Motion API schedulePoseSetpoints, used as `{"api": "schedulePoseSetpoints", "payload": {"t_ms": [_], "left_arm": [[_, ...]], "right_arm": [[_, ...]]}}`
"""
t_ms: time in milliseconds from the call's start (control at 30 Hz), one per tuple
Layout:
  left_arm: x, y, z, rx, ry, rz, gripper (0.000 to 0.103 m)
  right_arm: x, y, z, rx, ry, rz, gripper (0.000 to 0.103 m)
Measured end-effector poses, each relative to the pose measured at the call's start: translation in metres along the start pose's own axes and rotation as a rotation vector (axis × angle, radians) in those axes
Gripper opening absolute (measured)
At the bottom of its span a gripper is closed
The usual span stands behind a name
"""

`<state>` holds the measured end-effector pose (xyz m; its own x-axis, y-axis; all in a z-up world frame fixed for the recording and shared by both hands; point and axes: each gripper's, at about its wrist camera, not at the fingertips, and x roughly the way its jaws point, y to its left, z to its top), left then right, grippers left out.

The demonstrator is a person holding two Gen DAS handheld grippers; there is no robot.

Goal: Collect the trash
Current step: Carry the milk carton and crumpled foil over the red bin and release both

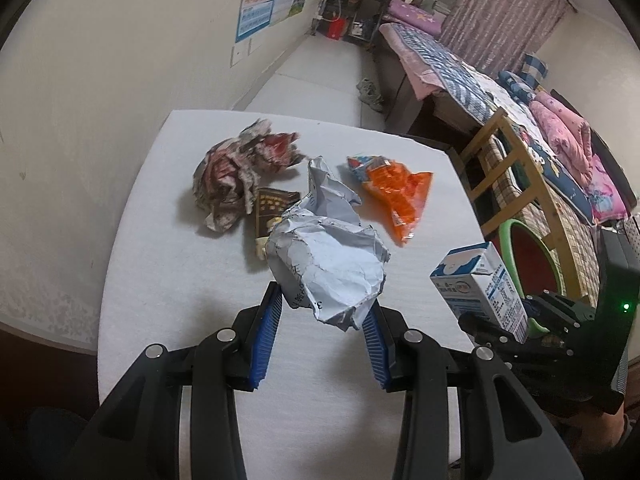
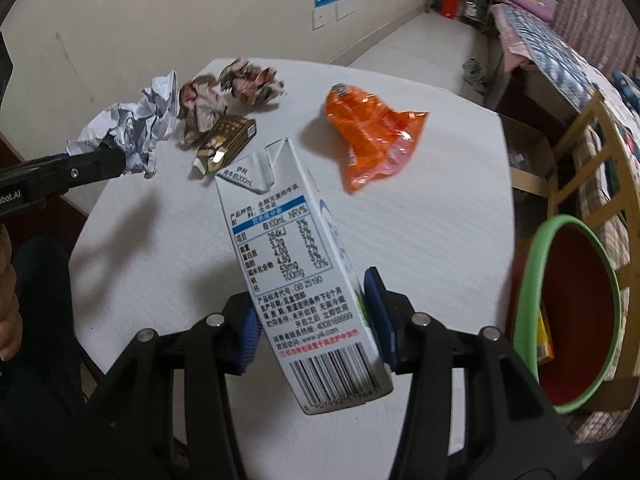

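Note:
My left gripper (image 1: 324, 304) is shut on a crumpled white paper ball (image 1: 328, 256) and holds it above the white table (image 1: 168, 264). The ball also shows in the right wrist view (image 2: 132, 136), at the left. My right gripper (image 2: 312, 312) is shut on a white and blue milk carton (image 2: 296, 256), held tilted above the table; the carton shows in the left wrist view (image 1: 480, 288) at the right. On the table lie a crumpled printed paper wad (image 1: 240, 172), a brown wrapper (image 1: 272, 208) and an orange plastic bag (image 1: 396, 188).
A red bin with a green rim (image 2: 568, 312) stands at the table's right side, with something yellow inside. Behind it are a wooden chair (image 1: 504, 168) and a bed (image 1: 460, 64). A wall runs along the left.

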<state>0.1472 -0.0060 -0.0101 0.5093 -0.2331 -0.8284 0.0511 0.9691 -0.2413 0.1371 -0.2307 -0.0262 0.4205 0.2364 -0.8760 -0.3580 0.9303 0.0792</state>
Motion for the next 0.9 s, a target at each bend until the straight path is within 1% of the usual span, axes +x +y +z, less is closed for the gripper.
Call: {"api": "schedulePoseSetpoints", "payload": {"t_ms": [200, 433, 600, 733, 900], "left_arm": [[-0.005, -0.027, 0.001, 0.048, -0.002, -0.017, 0.037], [-0.004, -0.067, 0.009, 0.099, -0.002, -0.038, 0.037], [0.003, -0.103, 0.017, 0.15, 0.006, -0.064, 0.037], [0.011, -0.134, 0.022, 0.187, 0.015, -0.093, 0.037], [0.021, -0.183, 0.026, 0.249, 0.03, -0.137, 0.037]], "right_arm": [[-0.015, -0.022, -0.01, 0.069, -0.033, 0.001, 0.046], [-0.037, -0.06, -0.019, 0.144, -0.074, -0.017, 0.046], [-0.052, -0.091, -0.024, 0.202, -0.102, -0.047, 0.046], [-0.068, -0.123, -0.031, 0.254, -0.127, -0.081, 0.046], [-0.081, -0.163, -0.044, 0.321, -0.142, -0.118, 0.046]]}}
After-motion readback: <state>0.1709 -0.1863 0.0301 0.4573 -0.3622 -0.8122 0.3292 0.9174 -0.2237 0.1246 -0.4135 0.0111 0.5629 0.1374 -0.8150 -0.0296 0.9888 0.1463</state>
